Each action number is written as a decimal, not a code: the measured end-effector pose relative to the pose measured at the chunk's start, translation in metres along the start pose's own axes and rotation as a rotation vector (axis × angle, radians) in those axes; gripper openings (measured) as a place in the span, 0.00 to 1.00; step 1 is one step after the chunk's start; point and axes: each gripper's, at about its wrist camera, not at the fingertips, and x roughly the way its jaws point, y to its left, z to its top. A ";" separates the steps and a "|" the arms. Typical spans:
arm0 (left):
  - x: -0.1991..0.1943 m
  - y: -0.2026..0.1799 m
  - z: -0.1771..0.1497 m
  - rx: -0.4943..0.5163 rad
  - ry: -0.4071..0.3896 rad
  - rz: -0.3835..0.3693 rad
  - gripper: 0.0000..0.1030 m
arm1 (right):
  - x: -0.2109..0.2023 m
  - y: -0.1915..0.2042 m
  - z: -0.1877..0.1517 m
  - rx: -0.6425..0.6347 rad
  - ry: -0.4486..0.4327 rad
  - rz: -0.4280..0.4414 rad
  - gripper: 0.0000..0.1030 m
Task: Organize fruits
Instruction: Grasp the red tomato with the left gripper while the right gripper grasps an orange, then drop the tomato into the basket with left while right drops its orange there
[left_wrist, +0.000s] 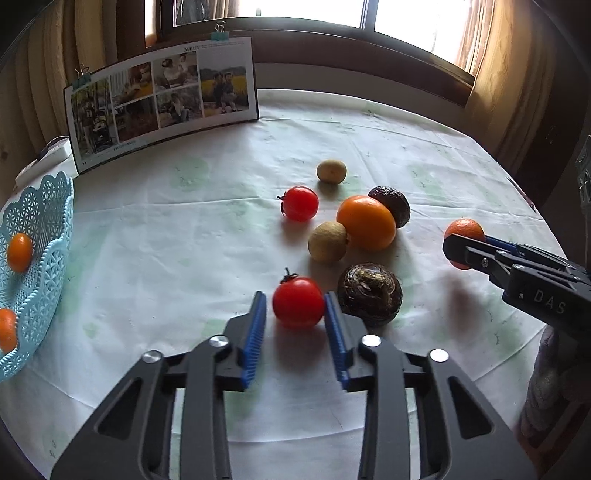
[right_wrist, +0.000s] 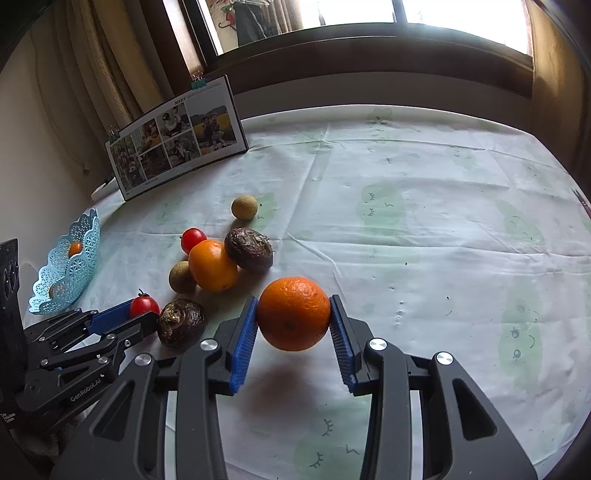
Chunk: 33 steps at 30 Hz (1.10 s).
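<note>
A red cherry tomato (left_wrist: 298, 302) lies on the white cloth between the blue pads of my left gripper (left_wrist: 295, 300). The gripper is open: the right pad touches the tomato and a thin gap shows at the left pad. My right gripper (right_wrist: 293, 301) is shut on a round orange (right_wrist: 293, 313), both pads pressed on its sides, held just above its shadow. The left wrist view shows that orange (left_wrist: 464, 229) at the right, in the right gripper (left_wrist: 465, 244). The blue lace basket (left_wrist: 48, 280) at the left edge holds two small orange fruits (left_wrist: 19, 252).
A cluster lies mid-table: a large orange fruit (left_wrist: 365, 221), two dark brown wrinkled fruits (left_wrist: 369, 299), two tan round fruits (left_wrist: 328, 242) and a second red tomato (left_wrist: 300, 203). One brown fruit touches my left gripper's right finger. A clipped photo board (left_wrist: 162, 103) stands at the back left.
</note>
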 end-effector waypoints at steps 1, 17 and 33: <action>-0.001 0.000 0.000 0.001 -0.002 0.001 0.28 | 0.000 0.001 0.000 -0.002 -0.003 -0.003 0.38; -0.042 0.017 0.006 0.006 -0.131 0.213 0.28 | -0.009 0.006 0.003 0.002 -0.031 -0.006 0.38; -0.080 0.077 0.008 -0.112 -0.215 0.315 0.28 | -0.014 0.050 0.010 -0.055 -0.049 0.025 0.38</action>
